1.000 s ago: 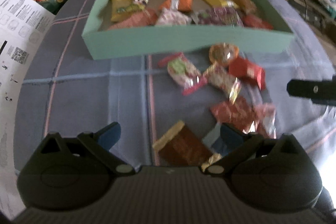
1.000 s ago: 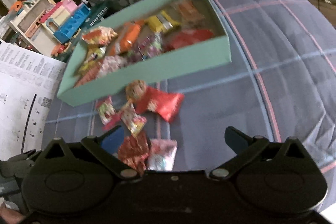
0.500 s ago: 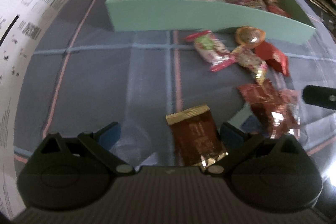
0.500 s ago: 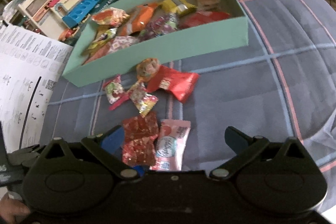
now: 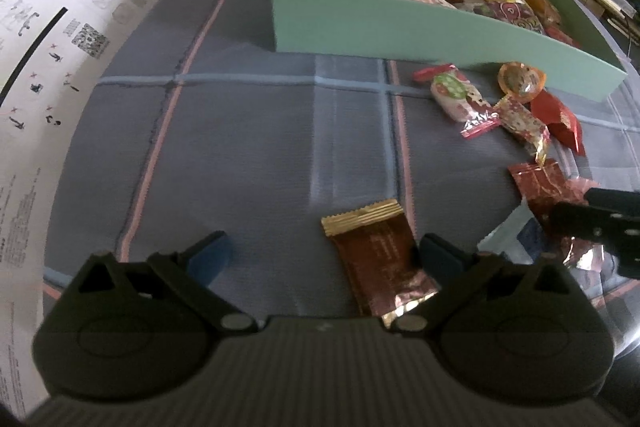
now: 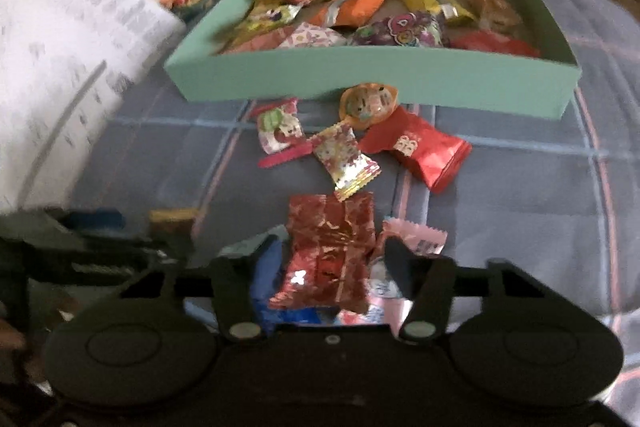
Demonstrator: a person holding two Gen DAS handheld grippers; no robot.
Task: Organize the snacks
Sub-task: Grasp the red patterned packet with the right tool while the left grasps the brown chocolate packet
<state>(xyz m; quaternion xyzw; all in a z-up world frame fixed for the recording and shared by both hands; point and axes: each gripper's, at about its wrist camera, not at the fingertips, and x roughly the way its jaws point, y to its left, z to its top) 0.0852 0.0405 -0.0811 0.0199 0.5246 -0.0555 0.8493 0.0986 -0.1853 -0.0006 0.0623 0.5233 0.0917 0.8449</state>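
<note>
Closing your right gripper (image 6: 332, 259) on red foil packet (image 6: 330, 251), on cloth before teal box (image 6: 360, 83) | light, crinkly, slippery: pinch mid-body | left gripper (image 5: 320, 255) wide apart beside brown bar (image 5: 380, 259).

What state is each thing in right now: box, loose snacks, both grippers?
Teal box: open, partly filled with snacks.
Brown gold-edged packet: flat on cloth, beside one finger of the left gripper, ungripped.
Left gripper: open.
Crinkled red foil packet: between the right gripper fingers.
Right gripper: jaws just closing on it.
Red pouch: loose on cloth.
</note>
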